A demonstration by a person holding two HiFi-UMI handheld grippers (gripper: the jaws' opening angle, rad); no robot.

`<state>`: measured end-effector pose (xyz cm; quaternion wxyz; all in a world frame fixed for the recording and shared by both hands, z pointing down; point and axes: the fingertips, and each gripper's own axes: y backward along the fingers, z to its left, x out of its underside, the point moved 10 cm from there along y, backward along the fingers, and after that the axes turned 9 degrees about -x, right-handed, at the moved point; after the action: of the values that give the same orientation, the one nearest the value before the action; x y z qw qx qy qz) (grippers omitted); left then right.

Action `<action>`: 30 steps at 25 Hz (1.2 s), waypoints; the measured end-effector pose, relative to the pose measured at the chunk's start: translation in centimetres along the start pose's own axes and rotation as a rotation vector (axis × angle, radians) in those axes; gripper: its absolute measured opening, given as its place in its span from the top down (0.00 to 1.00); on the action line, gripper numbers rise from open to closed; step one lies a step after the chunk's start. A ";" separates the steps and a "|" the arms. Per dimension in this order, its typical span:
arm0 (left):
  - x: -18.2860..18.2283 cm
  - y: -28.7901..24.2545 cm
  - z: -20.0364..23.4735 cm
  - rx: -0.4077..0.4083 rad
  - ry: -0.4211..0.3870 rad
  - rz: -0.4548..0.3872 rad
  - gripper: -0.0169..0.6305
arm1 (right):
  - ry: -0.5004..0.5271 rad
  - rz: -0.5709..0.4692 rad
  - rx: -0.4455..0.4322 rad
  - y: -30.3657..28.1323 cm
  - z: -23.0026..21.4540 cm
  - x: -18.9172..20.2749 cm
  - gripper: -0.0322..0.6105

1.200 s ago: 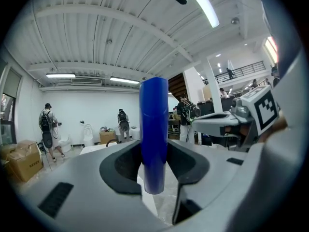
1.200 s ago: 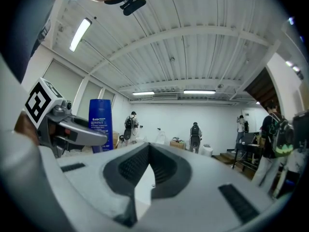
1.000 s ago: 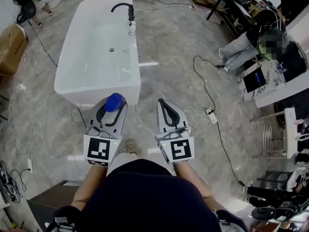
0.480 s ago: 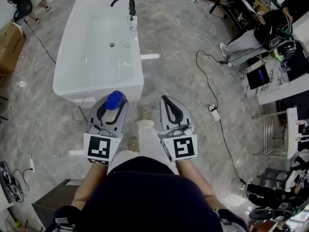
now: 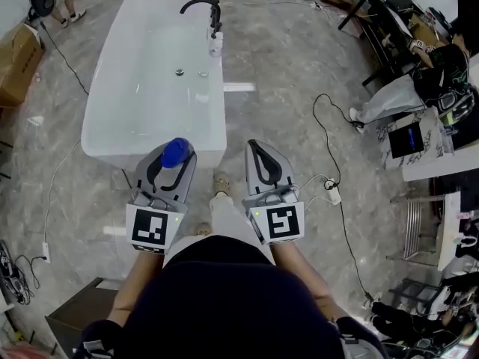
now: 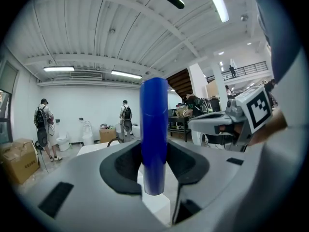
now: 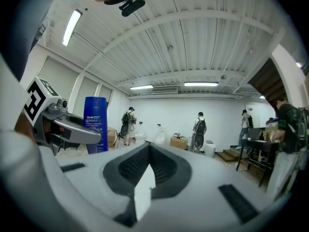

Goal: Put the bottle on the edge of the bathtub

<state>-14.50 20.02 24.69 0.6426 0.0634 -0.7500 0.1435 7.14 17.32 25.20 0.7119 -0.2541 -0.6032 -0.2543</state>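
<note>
I see a grey marble floor (image 5: 284,73) with a white bathtub (image 5: 97,134) just ahead. My left gripper (image 5: 177,158) is clamped on the blue bottle (image 6: 154,129), held upright near the tub's near end. My right gripper (image 5: 255,145) is closed and holds nothing.

The floor (image 5: 299,66) is of grey, marble-like tiles. A black cable (image 5: 317,129) runs over it to a white power strip (image 5: 331,195), a cardboard box (image 5: 19,62) stands at the left edge, and a white desk (image 5: 434,152) with a lit screen (image 5: 410,139) stands at the right, near a seated person (image 5: 408,96). In the right gripper view the ceiling (image 7: 207,37) is white and ribbed, 2 long tube lights (image 7: 200,84) shine near the plain white far wall (image 7: 169,115), and 3 people (image 7: 199,127) stand before it.
</note>
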 end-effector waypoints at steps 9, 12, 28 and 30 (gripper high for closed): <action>-2.0 -9.4 2.4 -0.043 -0.002 -0.022 0.74 | 0.001 0.009 -0.065 -8.4 -7.9 -0.1 0.95; -2.3 -12.2 2.9 -0.062 0.004 -0.017 0.74 | 0.004 0.003 -0.089 -10.7 -10.4 0.2 0.95; -2.5 -20.3 5.4 -0.122 0.013 -0.010 0.73 | -0.016 -0.002 -0.128 -17.6 -16.8 1.7 0.95; -2.7 -20.7 6.0 -0.118 0.008 -0.011 0.73 | -0.025 -0.004 -0.122 -18.2 -16.9 1.5 0.95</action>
<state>-13.91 -1.69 24.04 0.6492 0.0290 -0.7541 0.0956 7.50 -7.52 25.23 0.6870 -0.2989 -0.5960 -0.2890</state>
